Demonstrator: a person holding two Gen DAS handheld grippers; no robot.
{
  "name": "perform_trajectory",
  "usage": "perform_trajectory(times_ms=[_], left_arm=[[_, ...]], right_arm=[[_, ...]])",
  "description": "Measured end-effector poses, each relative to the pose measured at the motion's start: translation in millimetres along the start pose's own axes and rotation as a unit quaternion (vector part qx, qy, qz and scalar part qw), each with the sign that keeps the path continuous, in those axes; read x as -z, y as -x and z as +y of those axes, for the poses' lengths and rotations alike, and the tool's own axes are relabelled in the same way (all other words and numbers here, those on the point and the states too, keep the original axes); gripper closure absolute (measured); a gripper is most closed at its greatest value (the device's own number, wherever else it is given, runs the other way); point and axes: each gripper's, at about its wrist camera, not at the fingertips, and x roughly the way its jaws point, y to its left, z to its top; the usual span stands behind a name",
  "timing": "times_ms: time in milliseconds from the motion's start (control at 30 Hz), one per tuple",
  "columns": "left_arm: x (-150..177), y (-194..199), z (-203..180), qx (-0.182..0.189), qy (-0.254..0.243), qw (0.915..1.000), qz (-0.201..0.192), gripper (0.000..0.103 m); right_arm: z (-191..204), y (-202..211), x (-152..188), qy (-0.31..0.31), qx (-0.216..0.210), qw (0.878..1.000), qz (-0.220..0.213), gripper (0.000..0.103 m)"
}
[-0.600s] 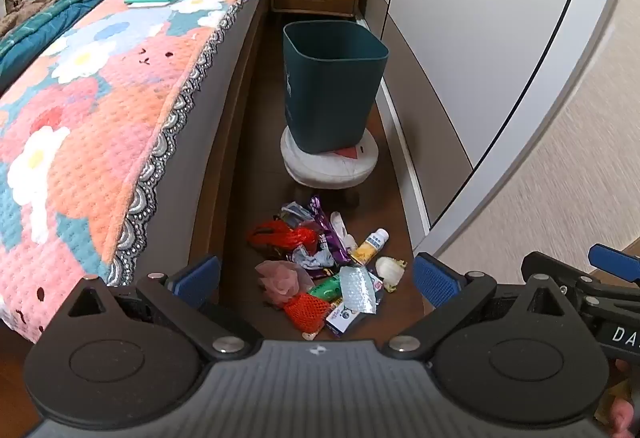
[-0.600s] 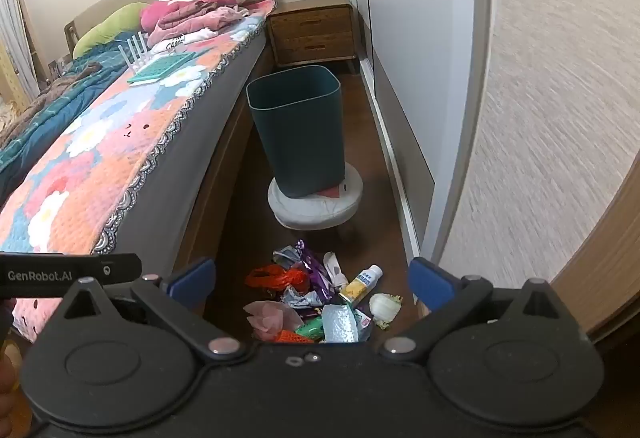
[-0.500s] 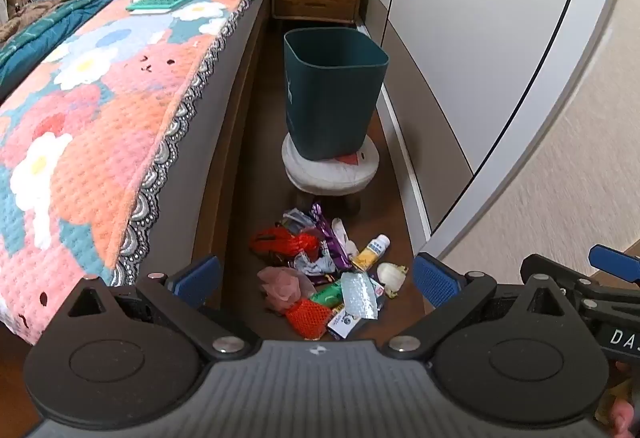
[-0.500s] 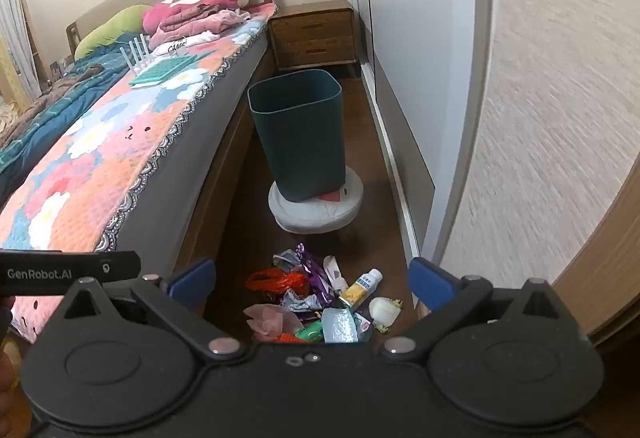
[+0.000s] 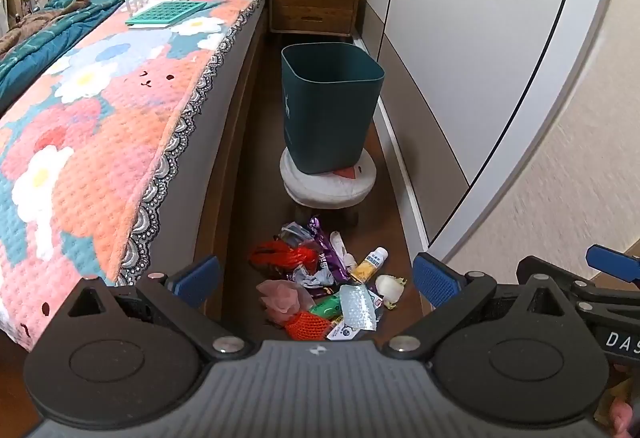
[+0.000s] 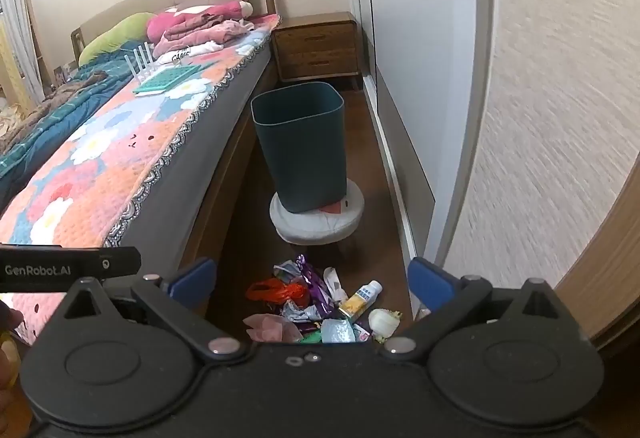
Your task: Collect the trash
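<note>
We find both grippers, left gripper (image 5: 316, 276) and right gripper (image 6: 312, 280), spread wide, empty; we advise descending squarely over one trash pile (image 5: 320, 286) item

The left hand-held gripper (image 5: 316, 280) tilts steeply downward, its blue-padded jaws spread wide with nothing between them. The right hand-held gripper (image 6: 312, 280) tilts down less steeply beside it, its jaws equally wide and empty. Fingertips (image 5: 622, 416) show at the frame's lower corner.
</note>
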Motion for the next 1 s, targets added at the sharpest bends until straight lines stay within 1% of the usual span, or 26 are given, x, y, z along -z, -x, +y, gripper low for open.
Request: perform_trajectory(times_ms=[300,1000], left_arm=[[-1.8,2.3,-2.5,0.002,0.004,1.0,-0.002,0.0],[-1.2,4.7,-5.2,0.008,-0.001,1.0,0.004,0.0]], right_arm=[[0.6,3.2,1.1,0.001,0.002,1.0,-0.014,0.001],[-3.1,2.9,5.3,-0.011,0.0,1.0,-0.006,0.001]])
